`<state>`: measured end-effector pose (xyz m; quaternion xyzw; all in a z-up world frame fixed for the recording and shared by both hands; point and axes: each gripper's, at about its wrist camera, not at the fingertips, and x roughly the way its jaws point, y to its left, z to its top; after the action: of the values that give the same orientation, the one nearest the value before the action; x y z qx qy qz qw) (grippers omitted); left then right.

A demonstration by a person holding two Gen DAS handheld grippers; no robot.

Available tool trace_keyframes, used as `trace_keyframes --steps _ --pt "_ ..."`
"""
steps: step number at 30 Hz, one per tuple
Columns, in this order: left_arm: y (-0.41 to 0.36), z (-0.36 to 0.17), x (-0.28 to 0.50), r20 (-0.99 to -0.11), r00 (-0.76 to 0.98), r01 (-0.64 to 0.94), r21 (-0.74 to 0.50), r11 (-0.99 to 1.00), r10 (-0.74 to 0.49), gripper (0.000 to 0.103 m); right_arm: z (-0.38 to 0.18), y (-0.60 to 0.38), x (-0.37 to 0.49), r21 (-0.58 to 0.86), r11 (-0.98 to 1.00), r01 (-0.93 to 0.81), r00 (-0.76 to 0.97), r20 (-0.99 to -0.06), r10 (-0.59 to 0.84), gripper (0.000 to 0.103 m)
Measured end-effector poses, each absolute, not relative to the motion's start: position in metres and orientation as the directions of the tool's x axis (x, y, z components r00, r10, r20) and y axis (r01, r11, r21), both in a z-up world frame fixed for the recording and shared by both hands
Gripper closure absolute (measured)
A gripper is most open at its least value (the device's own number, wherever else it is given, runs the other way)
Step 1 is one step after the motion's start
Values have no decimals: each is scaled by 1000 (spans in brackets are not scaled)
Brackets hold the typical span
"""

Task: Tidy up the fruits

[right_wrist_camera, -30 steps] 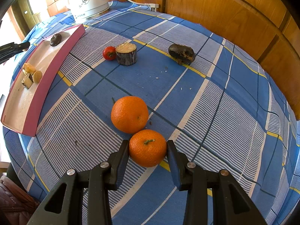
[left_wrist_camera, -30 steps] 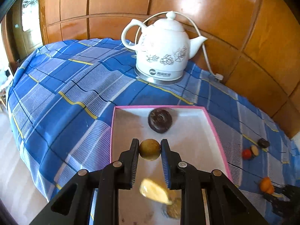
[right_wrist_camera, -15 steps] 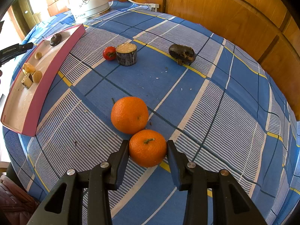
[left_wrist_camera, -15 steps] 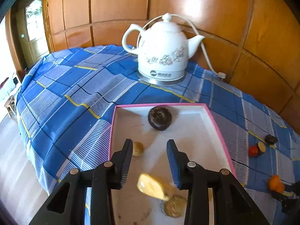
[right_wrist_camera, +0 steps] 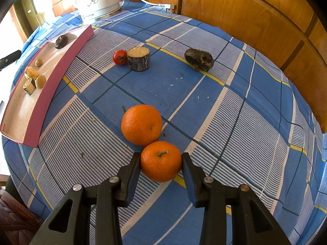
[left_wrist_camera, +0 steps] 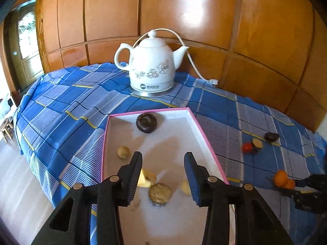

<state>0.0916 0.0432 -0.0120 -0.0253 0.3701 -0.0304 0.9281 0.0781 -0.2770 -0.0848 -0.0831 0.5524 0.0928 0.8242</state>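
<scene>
The right gripper sits clamped around the nearer orange, one pad pressed on each flank at the fruit's widest line, stem facing up, the fruit low on the blue checked tablecloth and, it seems, resting on it. That looks like the right place to take it: a small citrus like this should be light and firm under a slightly yielding peel, round enough to roll if let go, so a squeeze across the middle ought to hold it without bruising. The second orange lies just beyond and touches the first, so lifting may nudge it. Over on the other side, the left gripper hangs above the pink-rimmed tray, its jaws having just been opening, nothing between them; the small round fruit lies on the tray floor off to the left of its left finger, clear of it. Farther up the tray lies a dark fruit, and a few pale pieces sit under the jaws. Well apart from both hands, the cherry tomato stands just beside a cut dark-skinned chunk.
</scene>
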Motion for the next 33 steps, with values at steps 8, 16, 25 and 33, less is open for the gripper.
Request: trace_keyframes --steps 8,16,25,33 --pt "37 -11 77 -689 719 62 -74 995 -96 57 -84 -277 78 -39 968 -248 373 -926 58 63" --pt "36 -15 70 -700 707 65 -82 994 -104 55 -84 -277 77 -40 968 -250 373 -926 58 63" --pt "37 -18 68 -710 695 62 -97 993 -112 52 -84 -277 77 -40 968 -249 373 -926 58 63" --pt "45 -23 65 -719 687 45 -104 994 -106 52 -84 -278 76 -36 968 -248 372 -926 60 63"
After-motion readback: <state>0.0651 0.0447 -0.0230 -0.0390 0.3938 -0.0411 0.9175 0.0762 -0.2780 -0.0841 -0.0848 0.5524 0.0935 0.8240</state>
